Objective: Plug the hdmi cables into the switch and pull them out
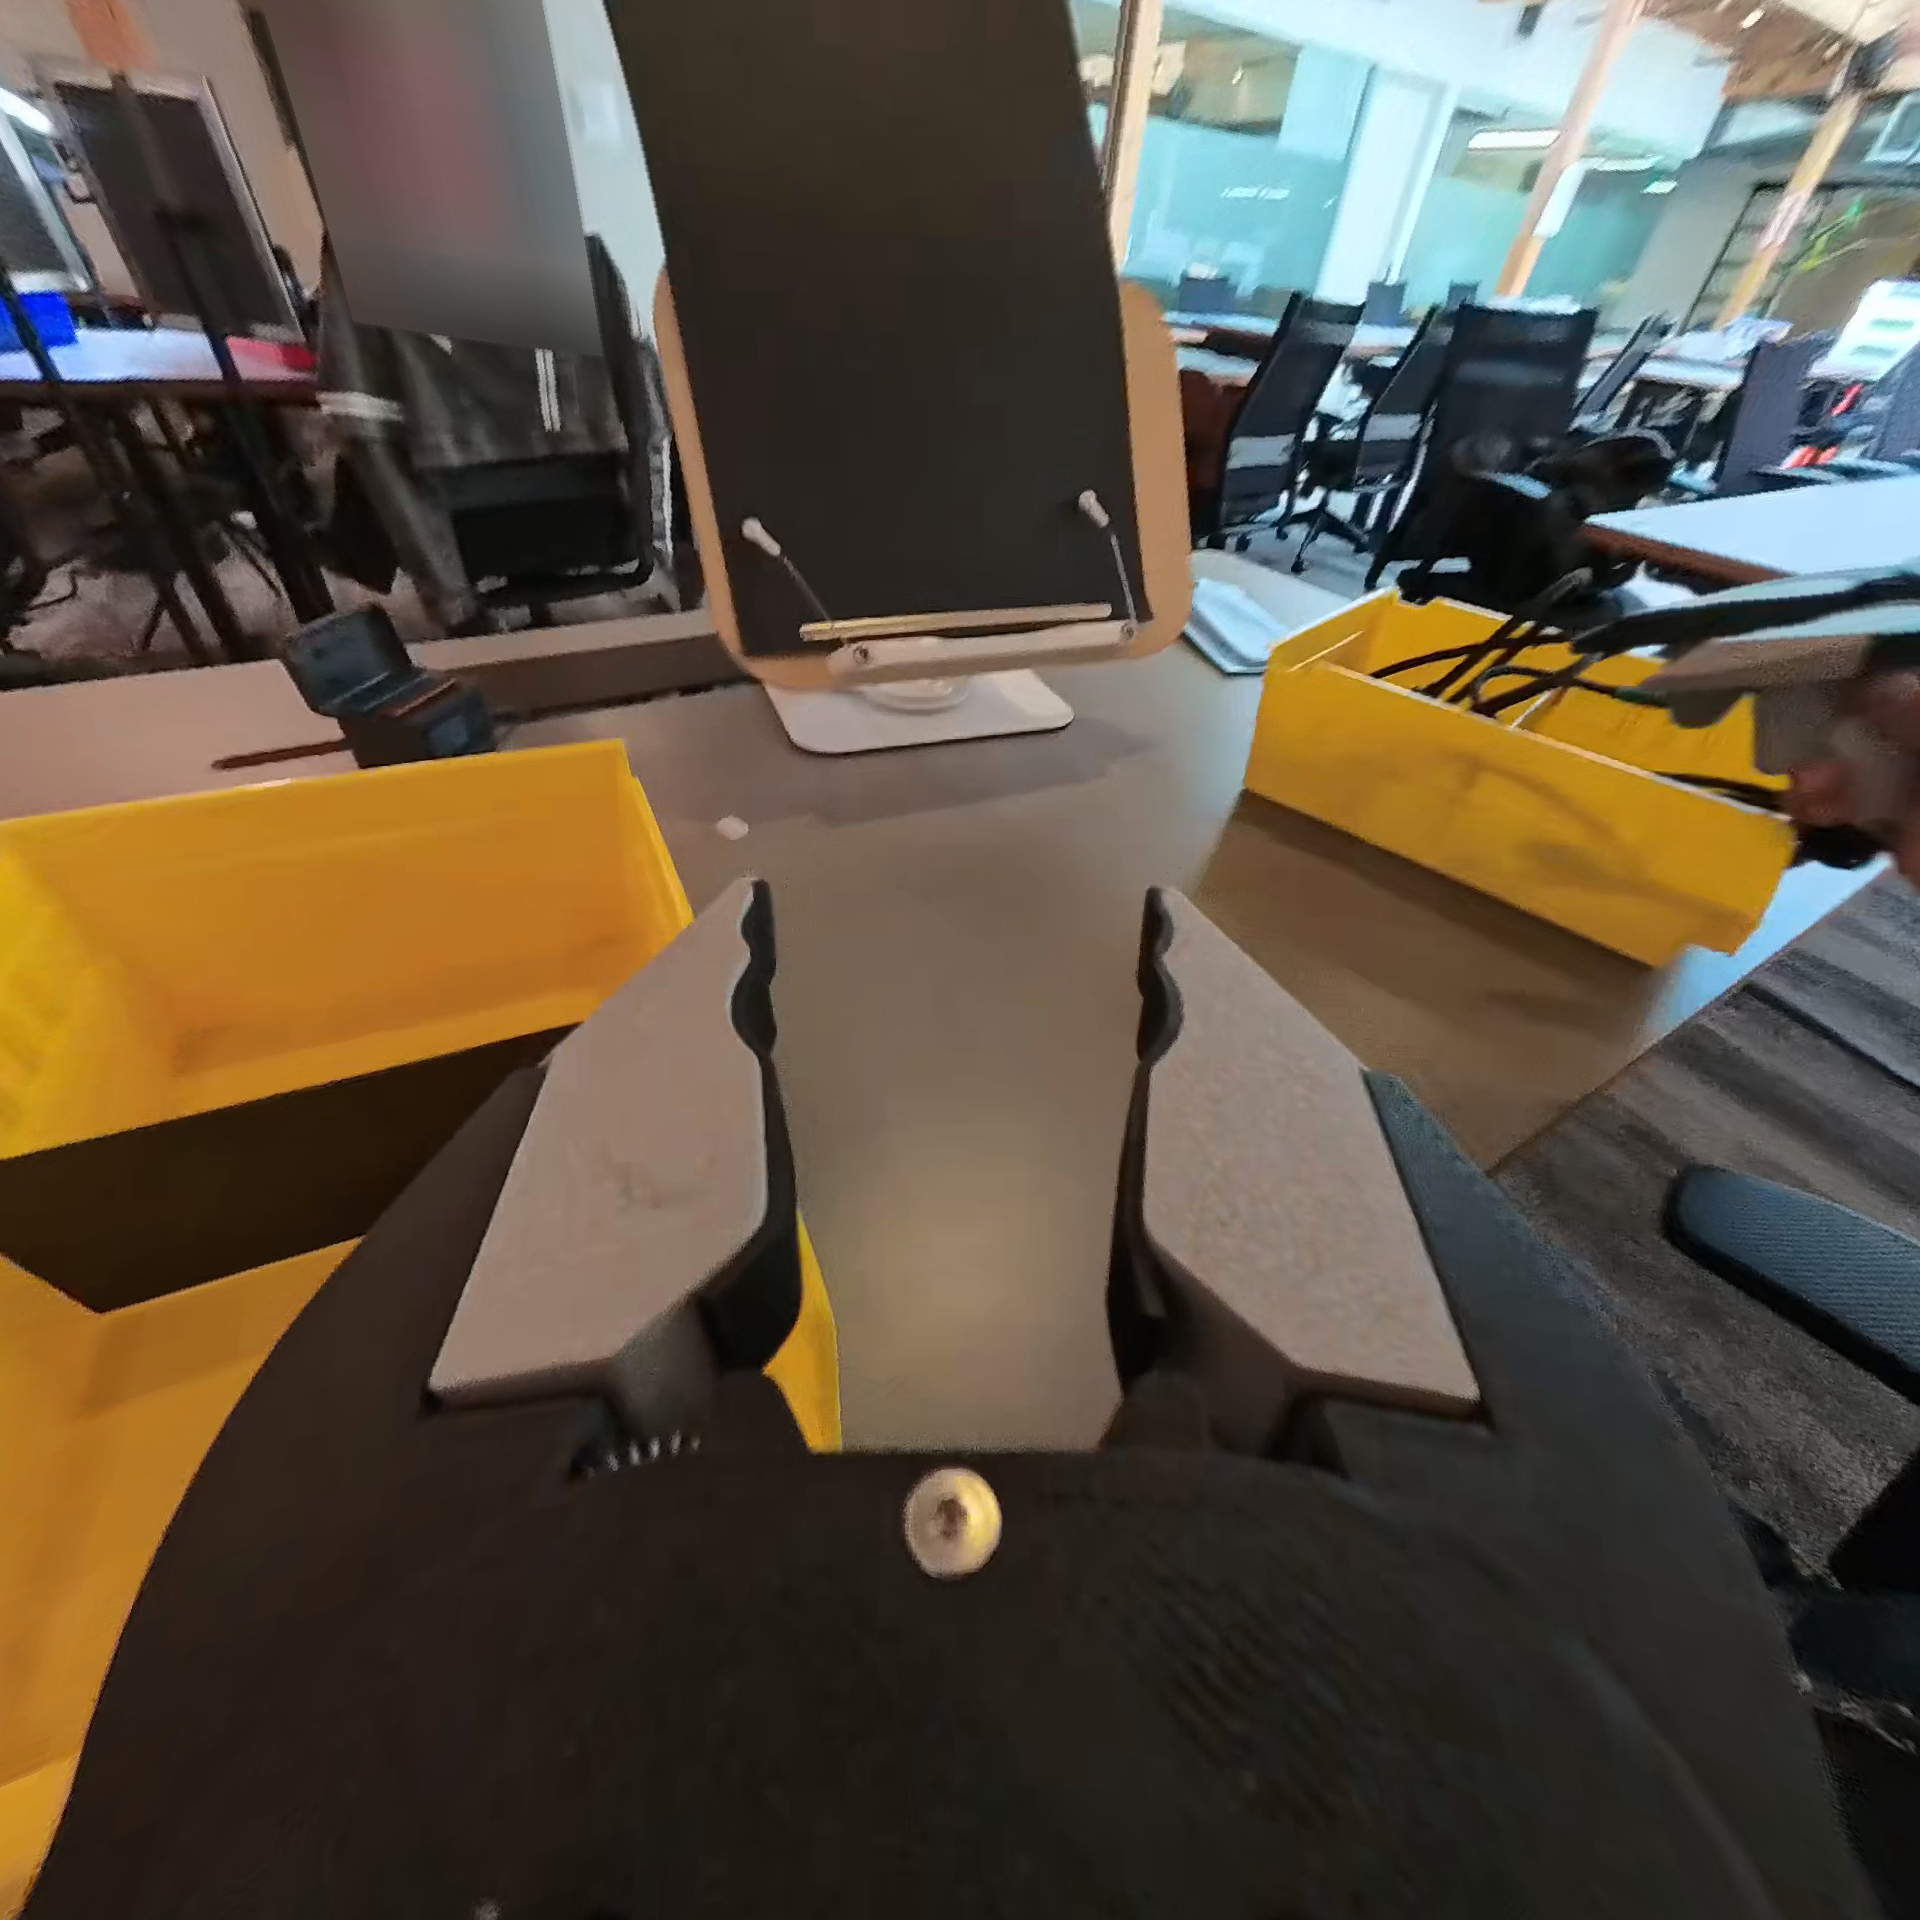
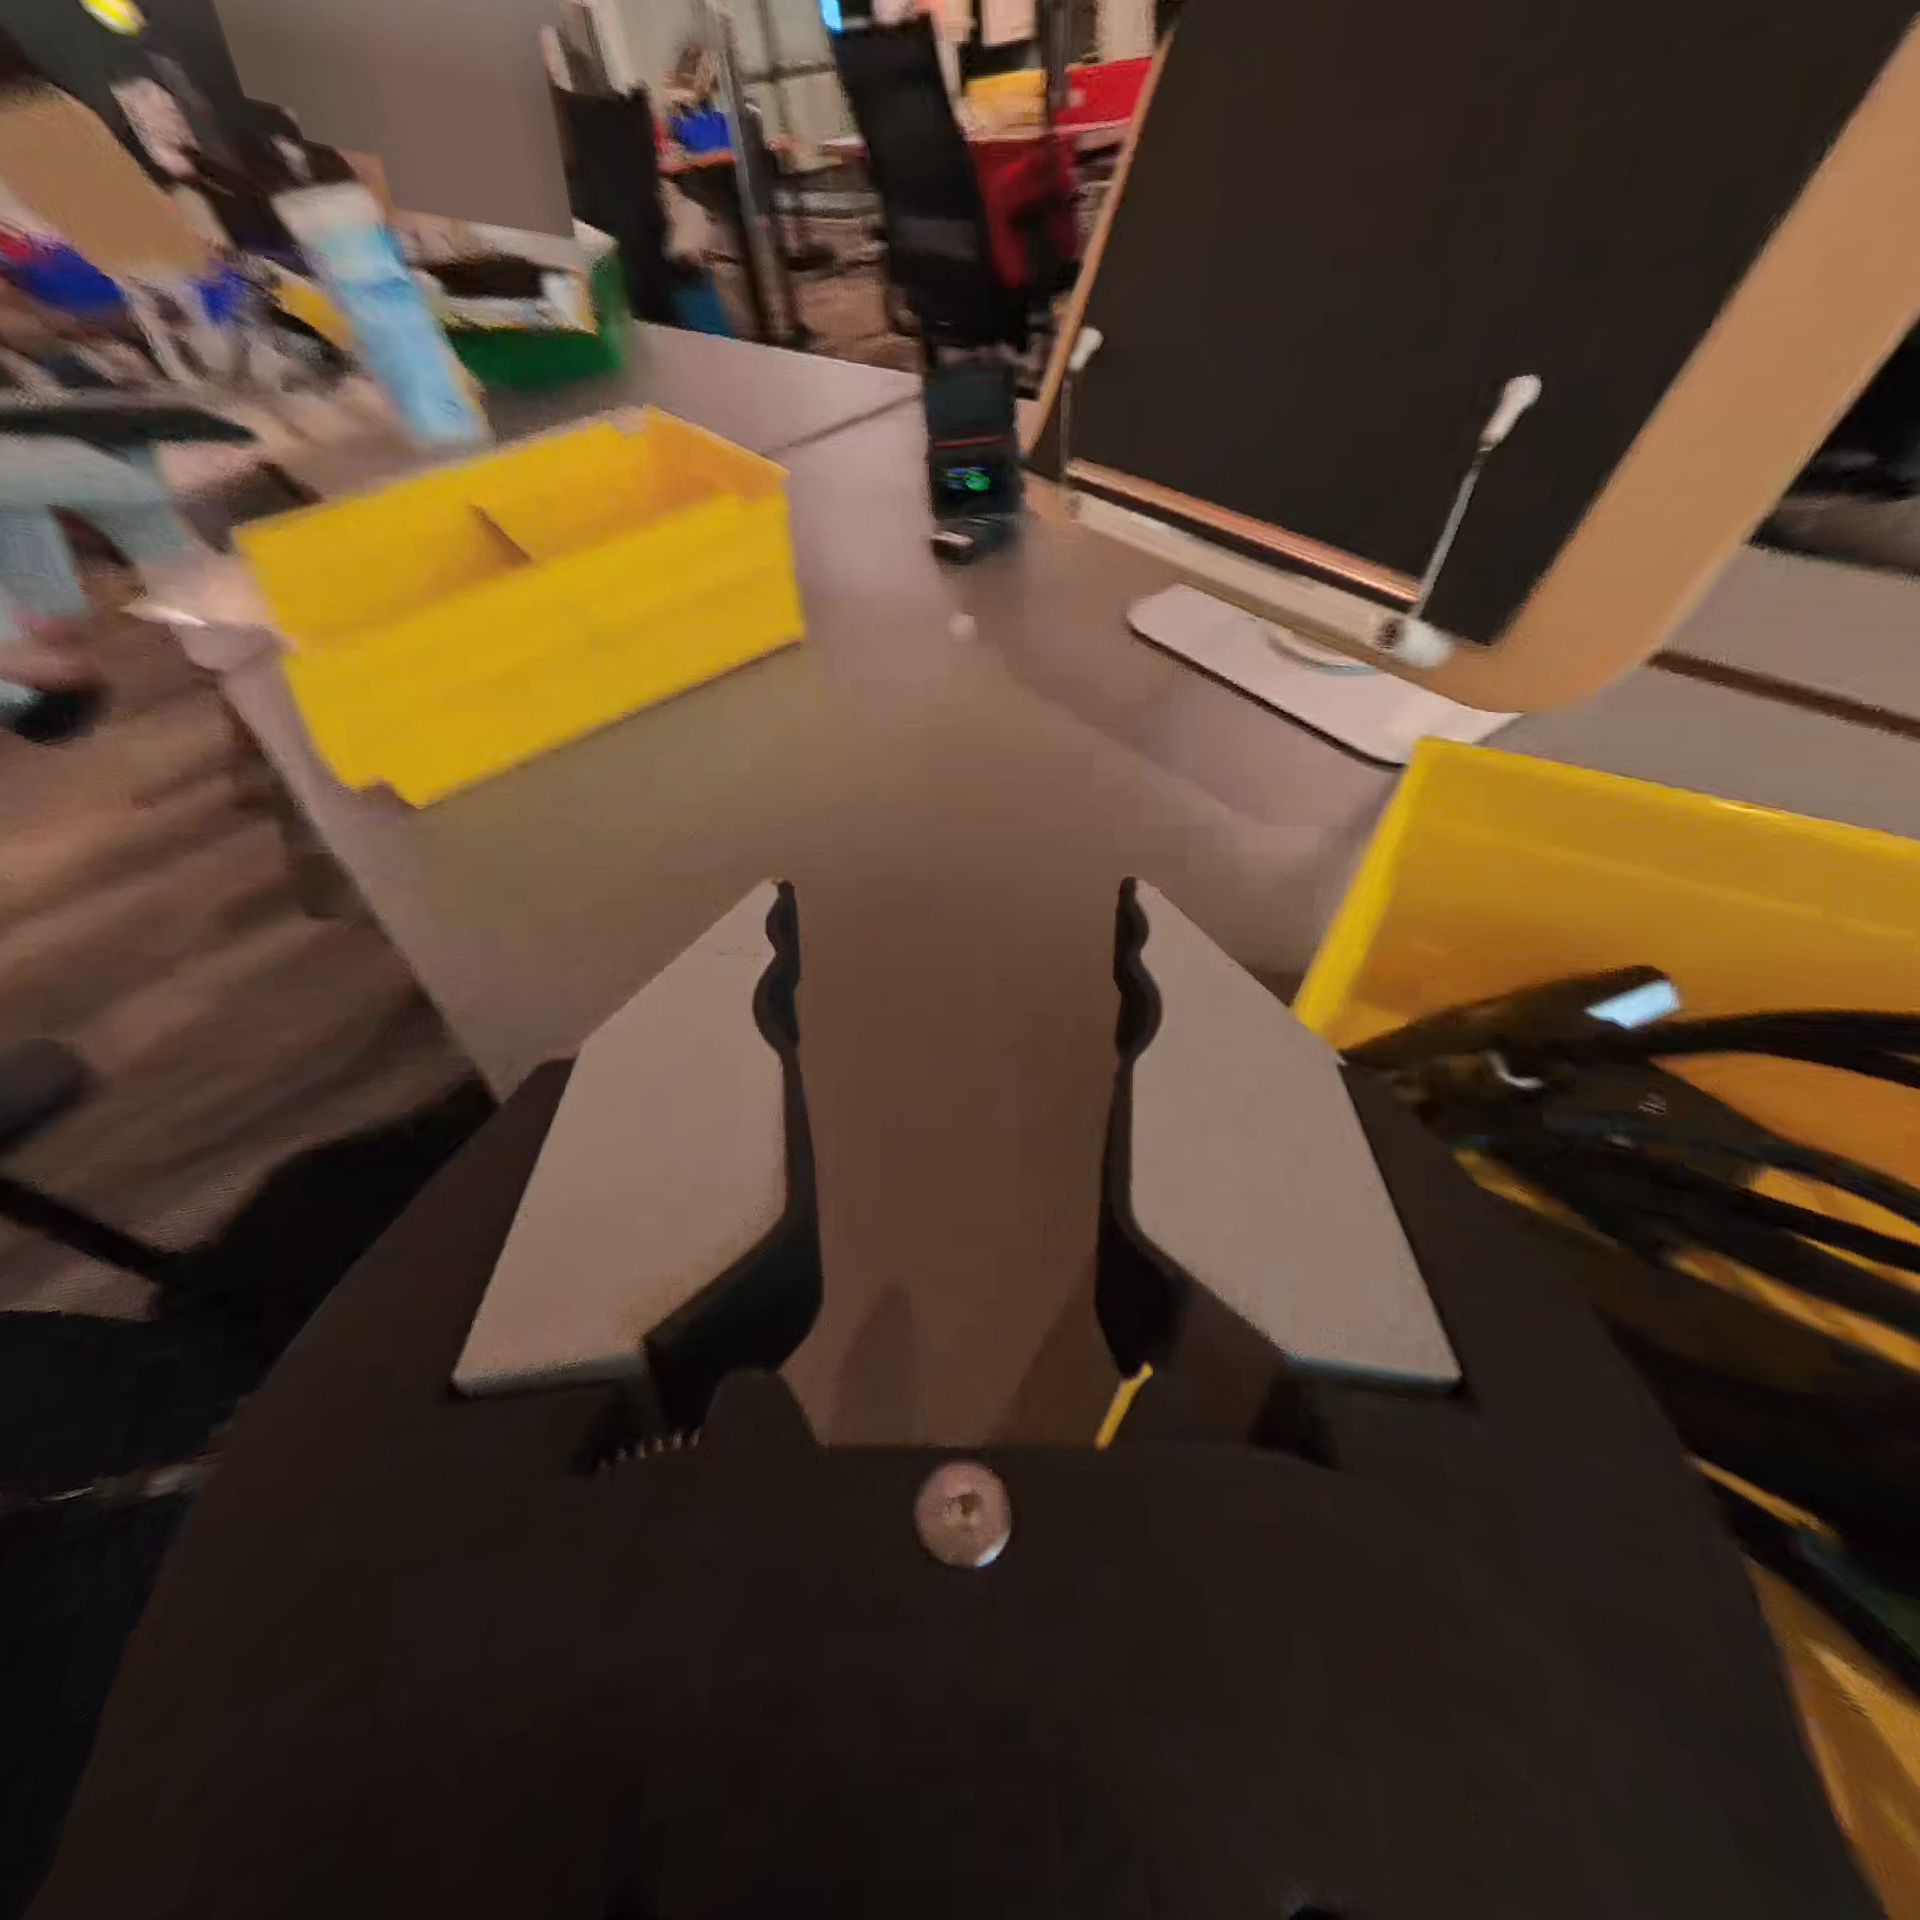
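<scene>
Both the left hand-held gripper (image 1: 956, 925) and right hand-held gripper (image 2: 956, 925) are released, empty; cables (image 2: 1662, 1122) lie in the yellow bin (image 2: 1558, 883) just right of the right one

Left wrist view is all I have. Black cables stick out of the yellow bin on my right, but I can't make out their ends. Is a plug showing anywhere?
Observer: Yes. In the right wrist view a plug with a shiny metal tip lies on top of the black cables in that bin.
Operator: Is the right gripper holding one?
Observer: No. The right gripper is open and empty, just left of the bin, with only bare table between its fingers.
Operator: And the other bin?
Observer: The left bin has a divider across it. What shows of both halves looks empty.
</scene>
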